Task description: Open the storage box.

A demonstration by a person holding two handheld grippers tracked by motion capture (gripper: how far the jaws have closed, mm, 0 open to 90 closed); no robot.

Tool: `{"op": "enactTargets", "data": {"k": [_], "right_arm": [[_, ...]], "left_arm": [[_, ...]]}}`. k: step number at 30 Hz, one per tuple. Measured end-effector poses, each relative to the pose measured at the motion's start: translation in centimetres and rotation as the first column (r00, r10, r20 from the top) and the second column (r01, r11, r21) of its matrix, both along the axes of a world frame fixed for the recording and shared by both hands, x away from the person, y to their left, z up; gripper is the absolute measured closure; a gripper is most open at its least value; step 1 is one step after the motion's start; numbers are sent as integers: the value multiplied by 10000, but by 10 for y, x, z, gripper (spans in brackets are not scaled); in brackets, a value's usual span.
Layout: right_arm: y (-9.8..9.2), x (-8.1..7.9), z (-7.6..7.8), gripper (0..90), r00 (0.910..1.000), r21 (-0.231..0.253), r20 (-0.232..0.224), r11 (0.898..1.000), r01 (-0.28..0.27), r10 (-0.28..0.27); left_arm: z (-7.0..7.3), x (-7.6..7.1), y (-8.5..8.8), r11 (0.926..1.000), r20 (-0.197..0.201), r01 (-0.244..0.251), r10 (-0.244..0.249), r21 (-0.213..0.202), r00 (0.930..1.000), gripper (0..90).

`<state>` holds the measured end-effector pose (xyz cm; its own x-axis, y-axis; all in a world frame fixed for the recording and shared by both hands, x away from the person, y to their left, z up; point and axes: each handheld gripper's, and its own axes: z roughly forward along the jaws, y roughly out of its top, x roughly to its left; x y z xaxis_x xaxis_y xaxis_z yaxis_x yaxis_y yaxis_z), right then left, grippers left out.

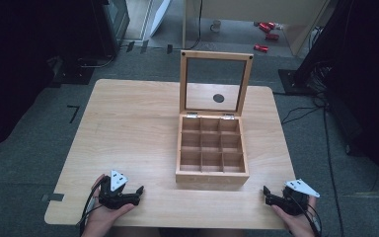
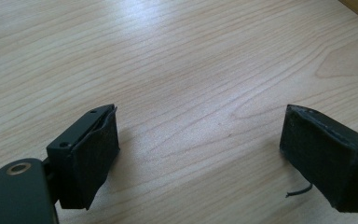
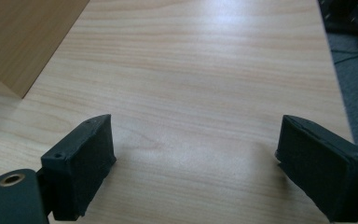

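Pale wood everywhere: the bench [image 1: 128, 123] is a light, straight-grained board with rounded corners, matt but catching a soft sheen in both gripper views.

Box [image 1: 211, 154]: a warmer, honey-coloured wooden box sits at centre frame in the high view, slightly right of the bench's middle. Square body, inside split by thin wooden slats into nine compartments, three by three. All nine look empty. Its lid [image 1: 215, 83] stands upright at the back on two small metal hinges: a wooden frame around a clear pane, with a dark round spot showing behind or on the pane; cannot tell which.

Left gripper [image 1: 139, 190]: lower left of the high view, resting low at the bench's near edge, jaws spread wide, nothing between them. Pads [image 2: 95, 154] are black, soft-looking, slightly frayed at the edges.

Right gripper [image 1: 266, 190]: lower right, also at the near edge, jaws likewise apart and empty. A corner of the box wall shows at upper left of the right gripper view.

Progress, as I judge it: the lid is already up and neither gripper touches the box. Both sit well short of it. Any handling of the box is not yet begun.
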<state>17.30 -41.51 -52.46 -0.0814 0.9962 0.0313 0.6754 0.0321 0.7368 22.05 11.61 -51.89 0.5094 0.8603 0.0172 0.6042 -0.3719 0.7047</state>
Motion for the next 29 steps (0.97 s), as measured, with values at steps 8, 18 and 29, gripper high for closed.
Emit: {"op": "enactTargets", "data": {"k": [8,18,29], "right_arm": [[1,-1,-2,109,9998,-30,-2,9998,-181,181],[2,-2,-2,109,9999,-17,37,9999,-129,129],[2,-2,-3,110,9999,-8,65,10000,-82,82]], "left_arm": [[0,0,0,10000,13,-52,52,-8,10000,126],[0,0,-1,9998,42,-207,207,-18,9998,139],[0,1,-1,9996,22,-271,271,-53,9996,142]]}}
